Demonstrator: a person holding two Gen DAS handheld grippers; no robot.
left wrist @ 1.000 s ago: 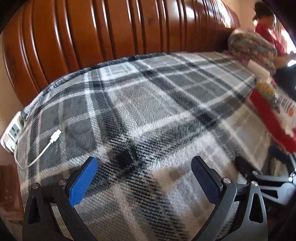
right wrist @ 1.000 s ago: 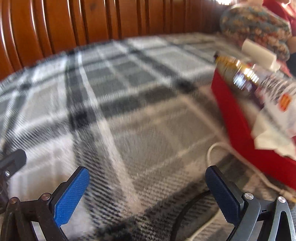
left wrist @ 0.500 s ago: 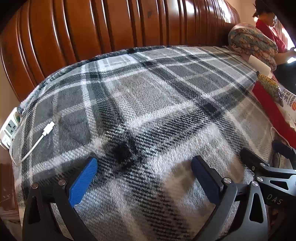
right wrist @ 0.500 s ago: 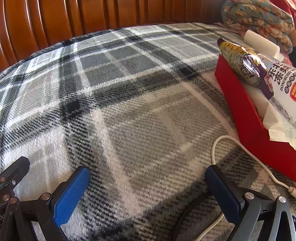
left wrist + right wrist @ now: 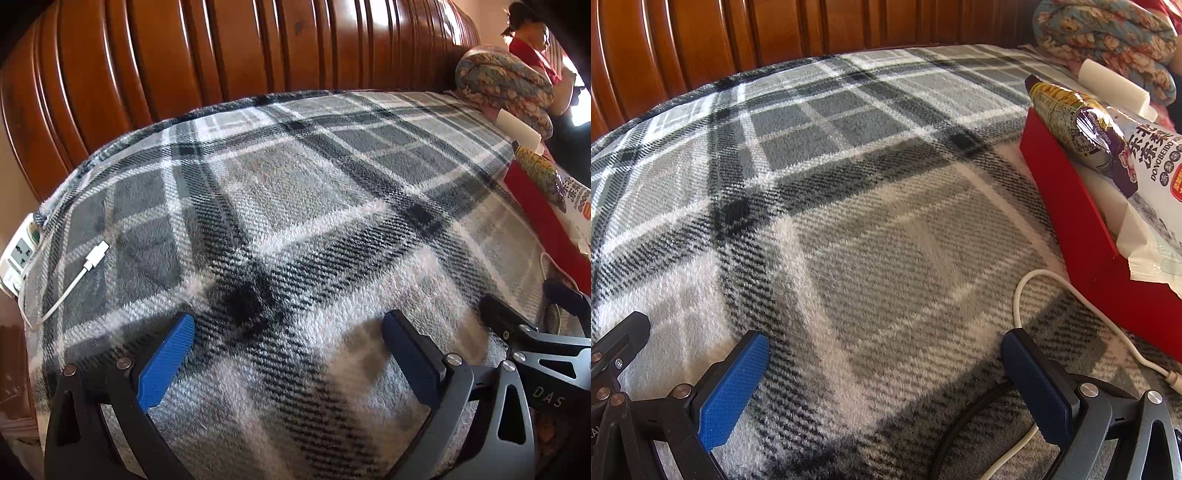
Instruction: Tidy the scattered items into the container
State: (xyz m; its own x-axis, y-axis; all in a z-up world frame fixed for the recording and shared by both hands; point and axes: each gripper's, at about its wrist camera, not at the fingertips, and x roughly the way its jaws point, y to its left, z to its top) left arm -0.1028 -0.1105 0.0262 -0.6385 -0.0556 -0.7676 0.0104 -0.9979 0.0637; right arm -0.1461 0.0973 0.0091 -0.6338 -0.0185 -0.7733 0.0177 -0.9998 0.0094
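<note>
- Since the earlier frame, both my tongs have eased back over the plaid blanket (image 5: 871, 229).
- Left tongs (image 5: 288, 354): apart, empty.
- Right tongs (image 5: 884, 369): apart, empty.
- Red container (image 5: 1067, 218), right: holds snack packets (image 5: 1071, 118); white cable (image 5: 1071, 295) lies beside it.

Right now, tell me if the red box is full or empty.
Not empty: the red box holds snack packets poking above its rim. How full, cannot tell.

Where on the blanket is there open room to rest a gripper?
The middle of the grey plaid blanket, from the wooden headboard forward, is bare. It is crowded beside the red box, where a white cable loops.
</note>
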